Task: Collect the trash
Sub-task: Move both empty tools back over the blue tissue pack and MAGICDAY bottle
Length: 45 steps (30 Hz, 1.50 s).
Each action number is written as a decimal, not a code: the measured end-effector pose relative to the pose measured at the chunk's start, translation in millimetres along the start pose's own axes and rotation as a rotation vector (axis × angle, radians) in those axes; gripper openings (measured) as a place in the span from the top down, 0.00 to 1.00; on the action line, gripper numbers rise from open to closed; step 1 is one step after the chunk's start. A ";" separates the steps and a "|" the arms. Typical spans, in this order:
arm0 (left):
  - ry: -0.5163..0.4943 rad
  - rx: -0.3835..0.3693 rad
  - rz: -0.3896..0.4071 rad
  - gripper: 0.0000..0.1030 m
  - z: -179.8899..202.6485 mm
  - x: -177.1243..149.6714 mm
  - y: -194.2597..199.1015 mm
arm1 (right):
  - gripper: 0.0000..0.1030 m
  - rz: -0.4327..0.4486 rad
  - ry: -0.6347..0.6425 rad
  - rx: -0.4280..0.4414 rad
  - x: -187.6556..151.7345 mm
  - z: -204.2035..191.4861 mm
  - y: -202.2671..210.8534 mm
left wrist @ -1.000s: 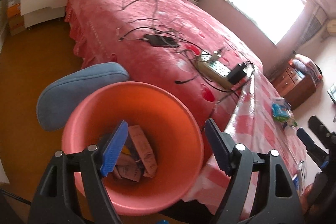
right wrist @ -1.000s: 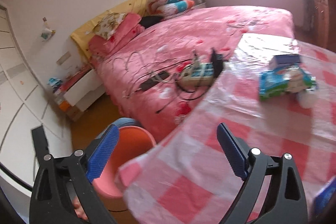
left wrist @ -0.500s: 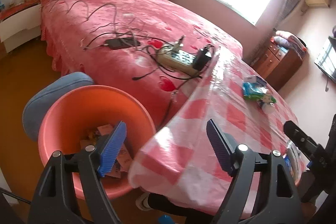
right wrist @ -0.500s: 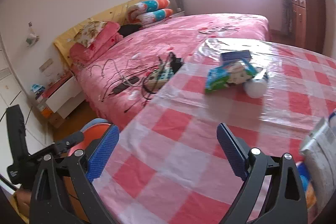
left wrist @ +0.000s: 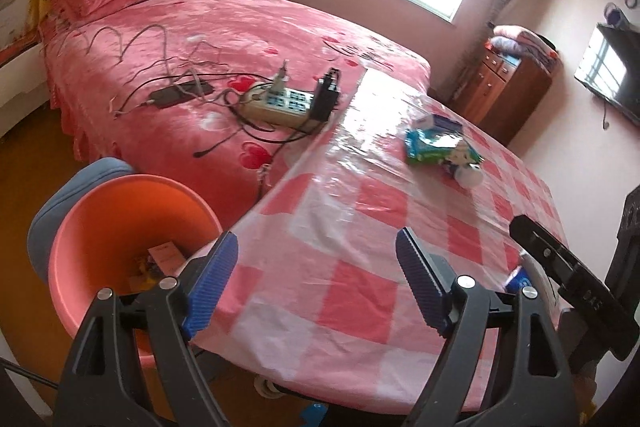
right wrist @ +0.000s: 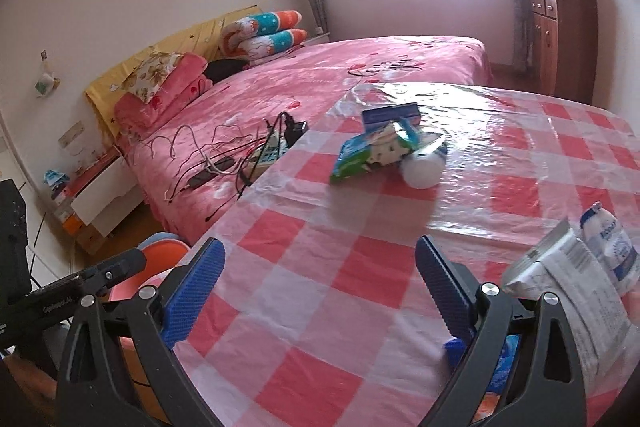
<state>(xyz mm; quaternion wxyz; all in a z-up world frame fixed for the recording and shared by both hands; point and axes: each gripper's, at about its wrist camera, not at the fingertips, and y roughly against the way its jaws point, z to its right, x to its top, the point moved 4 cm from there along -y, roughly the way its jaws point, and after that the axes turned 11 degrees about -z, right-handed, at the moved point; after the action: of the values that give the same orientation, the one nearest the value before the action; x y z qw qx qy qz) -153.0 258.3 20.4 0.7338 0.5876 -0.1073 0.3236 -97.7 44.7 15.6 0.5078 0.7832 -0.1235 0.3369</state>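
Observation:
My left gripper (left wrist: pixel 316 281) is open and empty above the near edge of the pink checked table (left wrist: pixel 352 291). An orange bin (left wrist: pixel 120 227) with boxes inside stands on the floor at its lower left. My right gripper (right wrist: pixel 320 287) is open and empty over the table (right wrist: pixel 320 267). A green snack packet (right wrist: pixel 376 151), a blue box (right wrist: pixel 390 115) and a white bottle (right wrist: pixel 424 167) lie together farther along the table. The packet also shows in the left wrist view (left wrist: pixel 436 147). A white printed bag (right wrist: pixel 576 287) and a blue-and-white packet (right wrist: pixel 612 243) lie at my right.
A pink bed (left wrist: pixel 224 39) runs along the table's left side, with a power strip (left wrist: pixel 280 105), cables and a phone (left wrist: pixel 176 95) on it. A blue stool (left wrist: pixel 68 195) stands behind the bin. A wooden cabinet (right wrist: pixel 560 39) stands at the far right.
Both grippers have swung right from the bin toward the table. The bin has slid to the lower left of the left view; the table trash now fills the right view.

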 end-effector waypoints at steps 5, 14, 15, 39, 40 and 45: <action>-0.053 -0.010 -0.015 0.20 26.1 -3.2 -4.9 | 0.08 0.016 -0.025 -0.012 1.9 19.5 6.7; -0.137 -0.032 -0.051 0.20 69.1 -12.4 -15.0 | 0.08 0.030 -0.059 -0.051 0.7 48.7 15.3; -0.150 -0.036 -0.057 0.20 74.8 -14.2 -16.3 | 0.08 0.032 -0.060 -0.056 0.4 51.5 16.5; -0.340 -0.091 -0.150 0.20 164.9 -50.1 -38.1 | 0.08 0.069 -0.180 -0.150 -3.6 139.0 50.6; -0.351 -0.096 -0.155 0.20 169.8 -52.2 -38.9 | 0.08 0.070 -0.198 -0.156 -3.5 147.1 53.1; -0.405 -0.121 -0.185 0.20 192.5 -64.2 -45.2 | 0.08 0.062 -0.276 -0.175 -5.9 184.5 62.2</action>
<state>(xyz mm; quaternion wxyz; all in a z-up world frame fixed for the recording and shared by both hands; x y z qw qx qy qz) -132.2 51.9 5.1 0.7579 0.6027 -0.2174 0.1231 -61.1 -146.5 8.5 0.5415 0.7707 -0.2452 0.2295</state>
